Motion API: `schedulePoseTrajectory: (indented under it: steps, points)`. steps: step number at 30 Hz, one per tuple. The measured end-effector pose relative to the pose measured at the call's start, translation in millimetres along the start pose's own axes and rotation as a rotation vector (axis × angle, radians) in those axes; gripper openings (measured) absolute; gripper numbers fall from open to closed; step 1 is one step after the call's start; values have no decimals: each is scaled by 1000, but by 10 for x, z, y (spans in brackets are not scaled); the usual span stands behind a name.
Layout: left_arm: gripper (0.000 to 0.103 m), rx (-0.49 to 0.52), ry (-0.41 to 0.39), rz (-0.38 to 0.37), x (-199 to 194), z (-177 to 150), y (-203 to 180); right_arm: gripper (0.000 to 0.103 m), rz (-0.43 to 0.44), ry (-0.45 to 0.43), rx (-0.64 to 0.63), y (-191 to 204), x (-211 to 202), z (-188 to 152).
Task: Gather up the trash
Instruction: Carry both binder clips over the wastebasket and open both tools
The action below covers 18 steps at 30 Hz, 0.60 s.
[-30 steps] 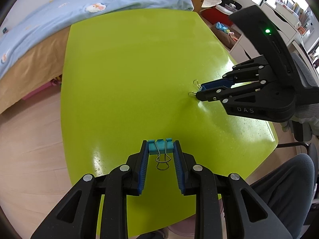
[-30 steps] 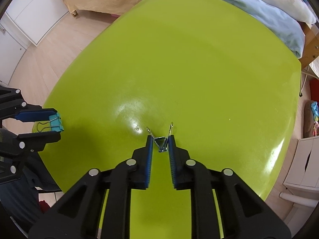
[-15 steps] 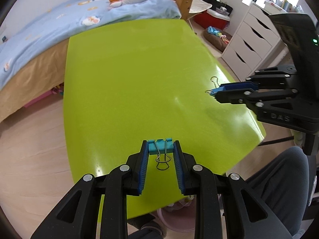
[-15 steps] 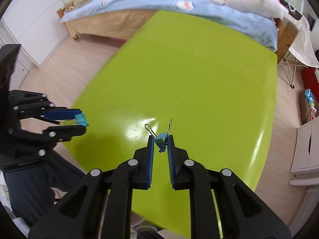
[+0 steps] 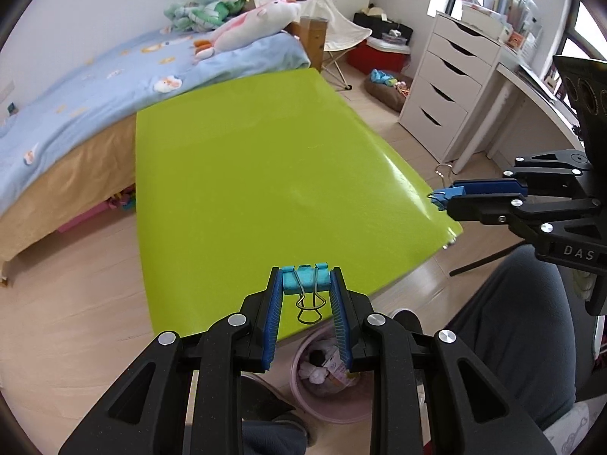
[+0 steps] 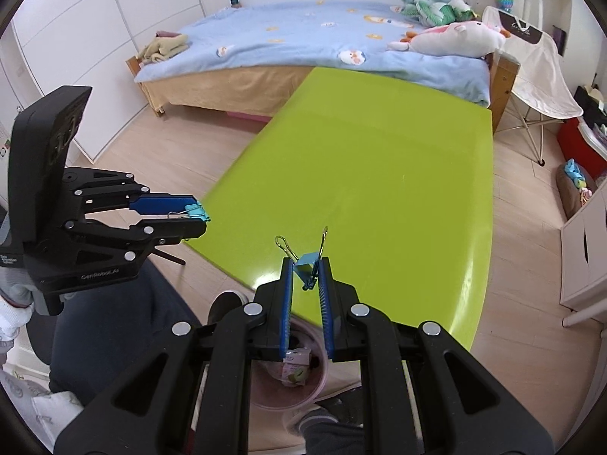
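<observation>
Grippers both lifted off the desk since a second ago, each carrying a binder clip. Left gripper has its fingers closed on a teal binder clip, pinched by the body, wire handles hanging back toward the camera. One second ago that clip sat low over the green desk surface; now it is held over the near desk edge, with the pink trash bin showing on the floor below and behind the fingertips. Right gripper has its fingers clamped on a blue binder clip, silver handles sticking up and out in a V. Earlier this clip was touching the desk; half a second ago already raised; now clear of the surface, above the near desk corner, the same pink trash bin visible between the fingers lower down, with wrappers inside. In the left wrist view the right gripper has moved rightward, past the desk edge. In the right wrist view the left gripper is off the desk's left edge, above the person's leg. Desk top bare green. Bed behind.
</observation>
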<state>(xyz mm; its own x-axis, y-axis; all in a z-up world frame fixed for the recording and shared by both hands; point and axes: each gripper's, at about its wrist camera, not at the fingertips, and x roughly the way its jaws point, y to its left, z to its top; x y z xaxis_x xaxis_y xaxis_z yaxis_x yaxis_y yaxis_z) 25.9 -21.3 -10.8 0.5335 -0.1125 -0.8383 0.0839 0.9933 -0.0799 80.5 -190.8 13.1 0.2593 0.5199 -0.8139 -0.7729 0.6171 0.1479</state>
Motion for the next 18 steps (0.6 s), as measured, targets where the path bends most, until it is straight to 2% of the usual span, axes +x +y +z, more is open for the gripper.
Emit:
schedulePoseTrajectory:
  steps: [11, 18]
  points:
    - [25, -9, -33, -9, -312, -415, -214, 13, 33, 34, 22, 251, -179, -584]
    - [25, -34, -42, -33, -468, -587, -222, 13, 82, 71, 15, 416, -107, -779]
